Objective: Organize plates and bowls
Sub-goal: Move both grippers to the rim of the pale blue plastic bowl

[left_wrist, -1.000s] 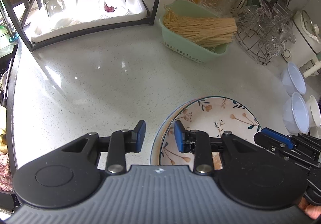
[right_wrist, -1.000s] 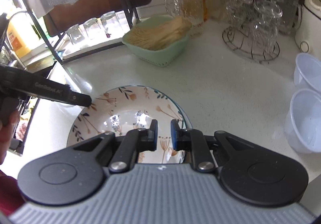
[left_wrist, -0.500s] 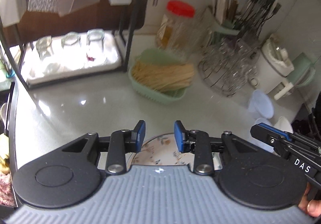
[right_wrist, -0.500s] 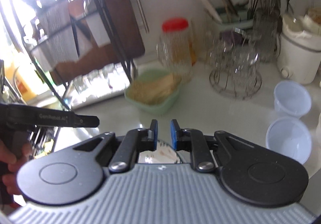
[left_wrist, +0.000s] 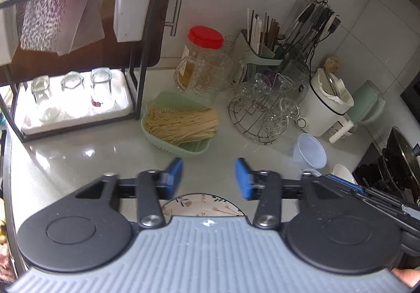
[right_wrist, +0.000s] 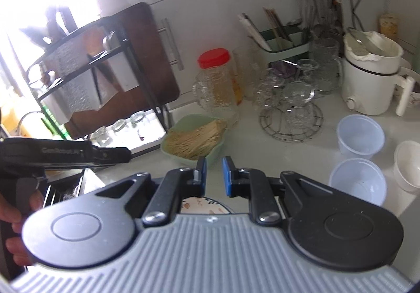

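left gripper (left_wrist: 209, 177) jaws spread, gripping nothing; right gripper (right_wrist: 214, 174) jaws narrowly parted, gripping nothing. floral plate (left_wrist: 202, 207) on the surface, near side of green noodle basket (left_wrist: 181, 122), under both grippers.

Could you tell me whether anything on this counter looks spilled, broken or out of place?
Nothing stands out. The flowered plate lies flat below both claws, the noodles stay inside their green basket, and the plastic cups show no spill.
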